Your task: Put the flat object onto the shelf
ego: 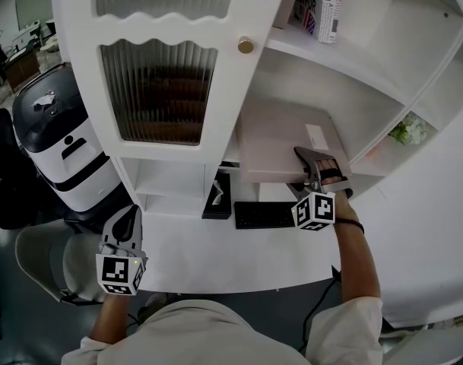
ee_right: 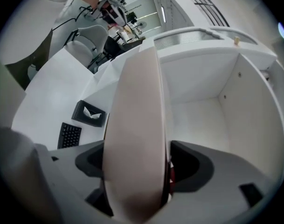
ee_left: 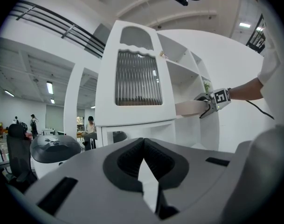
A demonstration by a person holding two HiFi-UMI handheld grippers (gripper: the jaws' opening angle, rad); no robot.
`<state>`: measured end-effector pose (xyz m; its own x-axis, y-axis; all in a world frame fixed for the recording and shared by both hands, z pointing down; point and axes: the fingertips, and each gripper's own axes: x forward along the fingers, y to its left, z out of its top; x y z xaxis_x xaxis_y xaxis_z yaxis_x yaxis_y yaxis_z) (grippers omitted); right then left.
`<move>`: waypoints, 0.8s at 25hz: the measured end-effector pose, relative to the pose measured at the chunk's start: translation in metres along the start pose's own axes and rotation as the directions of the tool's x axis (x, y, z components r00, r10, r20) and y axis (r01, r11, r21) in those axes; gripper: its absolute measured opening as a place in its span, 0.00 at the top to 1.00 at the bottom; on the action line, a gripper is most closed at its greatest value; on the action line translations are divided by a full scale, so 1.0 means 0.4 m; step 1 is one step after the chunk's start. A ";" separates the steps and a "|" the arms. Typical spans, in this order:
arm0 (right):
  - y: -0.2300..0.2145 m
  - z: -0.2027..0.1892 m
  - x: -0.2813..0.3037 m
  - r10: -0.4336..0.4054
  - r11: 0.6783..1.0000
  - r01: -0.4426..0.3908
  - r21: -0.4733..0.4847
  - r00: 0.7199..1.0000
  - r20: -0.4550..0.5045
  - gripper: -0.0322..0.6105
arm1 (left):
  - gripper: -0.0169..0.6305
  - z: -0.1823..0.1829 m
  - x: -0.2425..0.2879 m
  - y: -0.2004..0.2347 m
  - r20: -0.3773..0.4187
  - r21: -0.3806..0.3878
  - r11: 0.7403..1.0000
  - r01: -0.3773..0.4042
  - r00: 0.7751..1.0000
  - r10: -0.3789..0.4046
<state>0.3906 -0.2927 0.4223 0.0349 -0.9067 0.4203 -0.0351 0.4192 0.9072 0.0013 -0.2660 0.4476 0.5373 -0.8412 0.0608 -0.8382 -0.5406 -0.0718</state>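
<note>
- Machine [ego: 60, 139], white with a black top, stands on the floor just left of the tall white cabinet [ego: 75, 36].
- We hold our left gripper [ego: 125, 226] low in front of the cabinet's left corner, well apart from the task's thing. In the left gripper view its jaws meet tip to tip, with nothing between them.
- We see a ribbed-glass door [ego: 159, 90] covering the cabinet's left half, with a brass knob [ego: 246, 45] at the door's right edge.
- On the white desk [ego: 216, 257] under the cabinet sits a black tissue box [ego: 217, 196], and a black keyboard [ego: 263, 215] lies just to its right.
- We find the flat box [ego: 277, 147], pale pink with a white label, lying level in the open compartment [ee_right: 211, 92] right of the door. Its far end is inside the cabinet and its near end juts out past the front.
- Our right gripper [ego: 311, 166] straddles that near end. In the right gripper view the jaws stand wide apart with the box between them, and a thin gap shows beside one pad, so nothing is clamped.
- Books [ego: 322, 6] stand on the cabinet's upper shelf, above the flat box.
- We spot a small green plant [ego: 408, 131] in the cabinet's far right nook.
</note>
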 end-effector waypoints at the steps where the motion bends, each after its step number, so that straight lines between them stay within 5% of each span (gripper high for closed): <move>1: -0.001 -0.001 0.004 0.011 1.000 -0.011 0.002 1.000 0.000 0.32 | 0.97 0.001 0.003 0.000 0.001 0.000 1.000 0.001 1.000 -0.001; 20: -0.038 -0.008 0.076 0.133 0.989 -0.134 0.068 0.991 0.019 0.29 | 0.97 0.004 0.009 0.021 -0.003 0.003 1.000 -0.028 1.000 0.028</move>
<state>0.3953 -0.3267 0.4214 0.0108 -0.8434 0.5372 -0.1076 0.5331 0.8392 -0.0037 -0.2734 0.4456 0.5130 -0.8562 0.0614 -0.8528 -0.5165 -0.0768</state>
